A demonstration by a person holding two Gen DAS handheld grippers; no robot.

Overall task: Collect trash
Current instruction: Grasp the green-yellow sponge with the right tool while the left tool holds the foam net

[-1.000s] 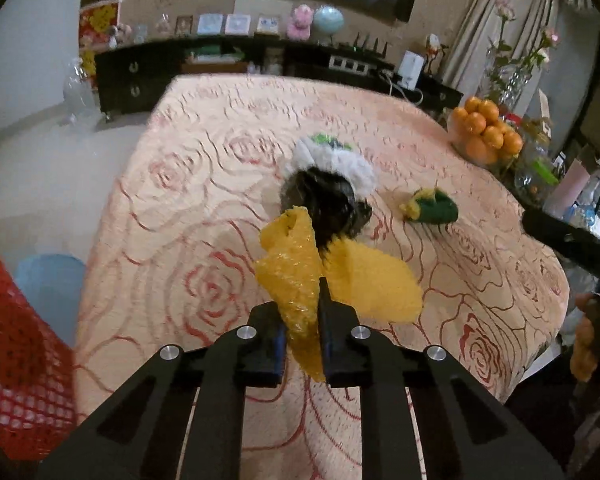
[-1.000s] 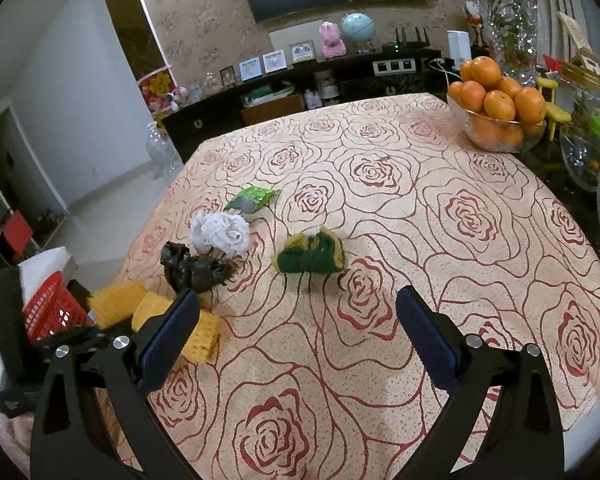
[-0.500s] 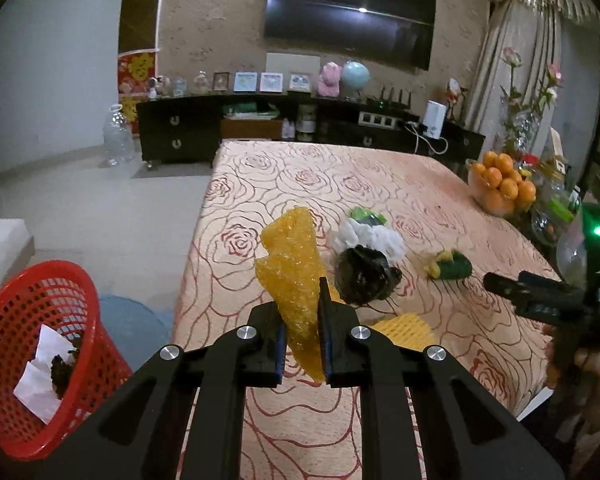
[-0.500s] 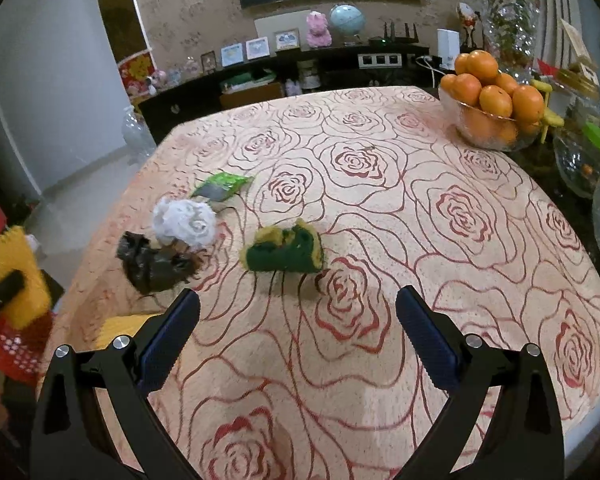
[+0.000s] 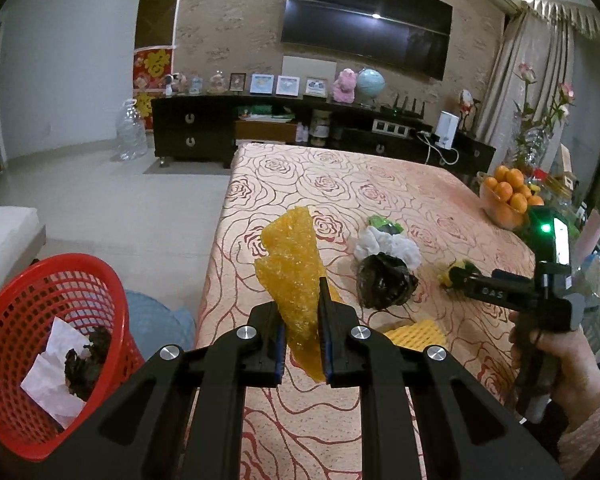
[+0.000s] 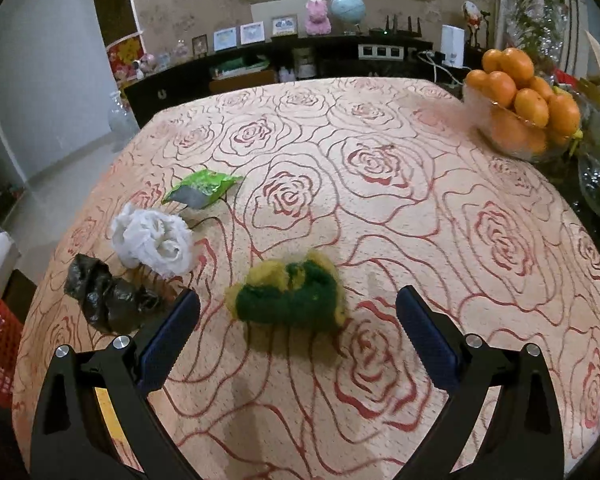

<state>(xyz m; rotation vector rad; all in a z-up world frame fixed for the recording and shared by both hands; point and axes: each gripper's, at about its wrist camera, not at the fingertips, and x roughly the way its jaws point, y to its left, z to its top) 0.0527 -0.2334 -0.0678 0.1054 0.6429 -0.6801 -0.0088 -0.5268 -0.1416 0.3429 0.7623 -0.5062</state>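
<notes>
My left gripper (image 5: pixel 302 334) is shut on a yellow foam net piece (image 5: pixel 294 272), held up beside the table's left edge. A red mesh trash basket (image 5: pixel 36 320) with paper and dark scraps stands on the floor at lower left. My right gripper (image 6: pixel 298 334) is open, just in front of a green-yellow sponge (image 6: pixel 288 300). On the table lie a black crumpled bag (image 6: pixel 108 300), a white tissue wad (image 6: pixel 152 240), a green wrapper (image 6: pixel 202 188) and a second yellow foam piece (image 5: pixel 414 334).
A glass bowl of oranges (image 6: pixel 524 108) stands at the table's far right, with glassware beside it. A blue stool (image 5: pixel 156 320) sits next to the basket. A dark cabinet (image 5: pixel 196 136) lines the back wall.
My left gripper has lifted the yellow foam piece off the table and swung left toward the red basket. My right gripper has moved closer to the sponge.
</notes>
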